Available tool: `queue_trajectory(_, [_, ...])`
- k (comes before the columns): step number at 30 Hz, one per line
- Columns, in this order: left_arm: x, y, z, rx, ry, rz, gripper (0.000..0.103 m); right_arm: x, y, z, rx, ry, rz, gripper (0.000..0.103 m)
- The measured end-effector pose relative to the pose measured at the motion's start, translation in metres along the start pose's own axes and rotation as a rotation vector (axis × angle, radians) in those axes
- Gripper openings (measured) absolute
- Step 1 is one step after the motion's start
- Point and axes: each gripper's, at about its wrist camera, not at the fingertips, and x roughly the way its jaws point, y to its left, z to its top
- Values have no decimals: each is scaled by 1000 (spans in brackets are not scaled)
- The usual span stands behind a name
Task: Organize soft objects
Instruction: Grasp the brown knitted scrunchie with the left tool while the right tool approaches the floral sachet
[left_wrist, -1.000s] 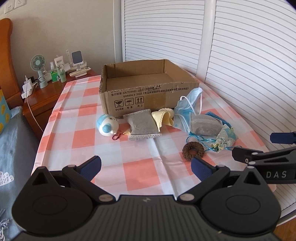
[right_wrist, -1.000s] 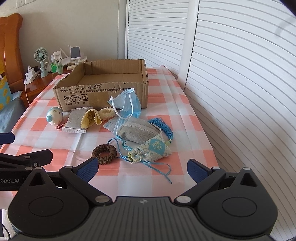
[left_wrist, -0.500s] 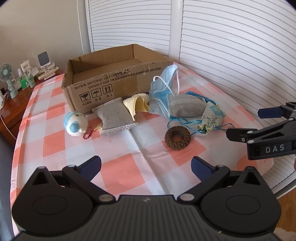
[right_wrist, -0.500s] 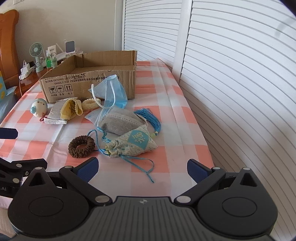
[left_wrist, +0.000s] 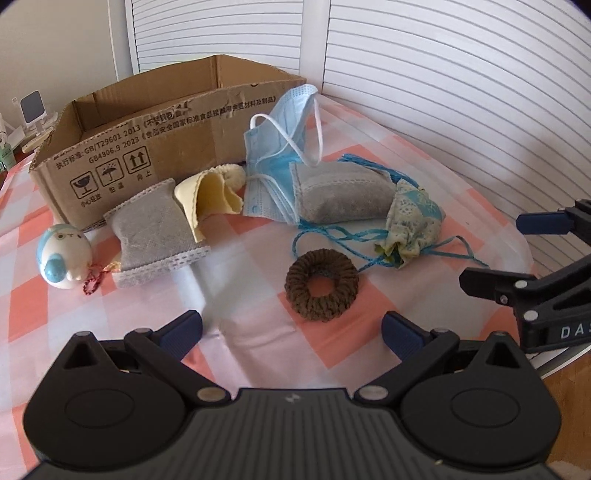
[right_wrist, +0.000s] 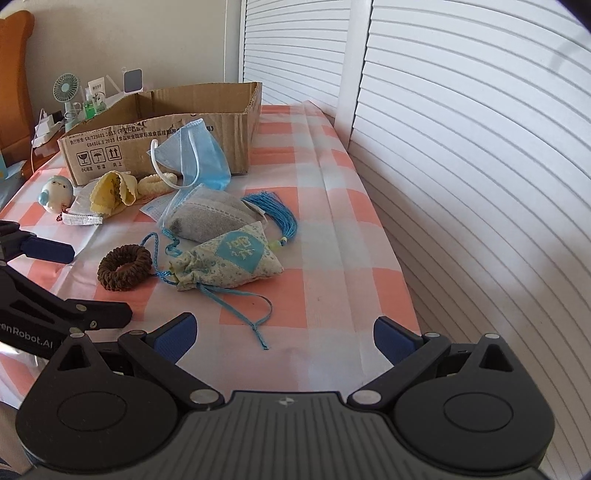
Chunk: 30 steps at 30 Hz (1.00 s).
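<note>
Both claws hung above the near edge of the worktop (left_wrist: 258, 354), which was covered in a pink-and-white checked cloth. The left claw (left_wrist: 291, 334) stood wide, nothing between its blue fingertips (left_wrist: 183, 330), and pointed at a brown scrunchie (left_wrist: 322, 287) lying just ahead of it. The right claw (right_wrist: 283, 338) was wide as well and held nothing; it faced a floral pouch (right_wrist: 231, 261) whose blue cords trailed across the cloth toward it.

The soft things lay in a loose row in front of an open cardboard box (left_wrist: 155, 147). A blue mask (left_wrist: 282, 147) leaned against the box's front wall. A grey sachet (left_wrist: 341, 194) lay against the mask's lower edge, and the pouch touched the sachet's right end. Left of the mask sat a cream scrunchie (left_wrist: 231, 176) and a yellow cloth (left_wrist: 208, 199), the cloth resting on a second grey sachet (left_wrist: 155, 230). At the far left was a white-and-blue toy (left_wrist: 63, 263) with a red cord, just beside that sachet. A blue tassel (right_wrist: 275, 214) lay behind the pouch.

In the right wrist view the box's floor was hidden behind its walls. Each claw showed at the edge of the other's view.
</note>
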Motion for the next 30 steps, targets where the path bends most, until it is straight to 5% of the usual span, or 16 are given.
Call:
queue_trajectory(16, [-3, -3, 4, 33, -96, -1, 100, 9, -8, -6, -6, -11, 49, 103])
queue_trajectory(20, [-2, -12, 9, 72, -100, -32, 72, 9, -10, -7, -3, -14, 53, 103])
queue_trajectory(24, [3, -17, 11, 84, -91, -46, 61, 9, -10, -7, -5, -16, 56, 103])
queue_trajectory(26, [3, -16, 13, 68, -90, -66, 43, 9, -10, -7, -9, -17, 55, 103])
queue_trajectory(30, [-1, -14, 10, 61, -85, -69, 38, 8, -9, -7, -16, -17, 58, 103])
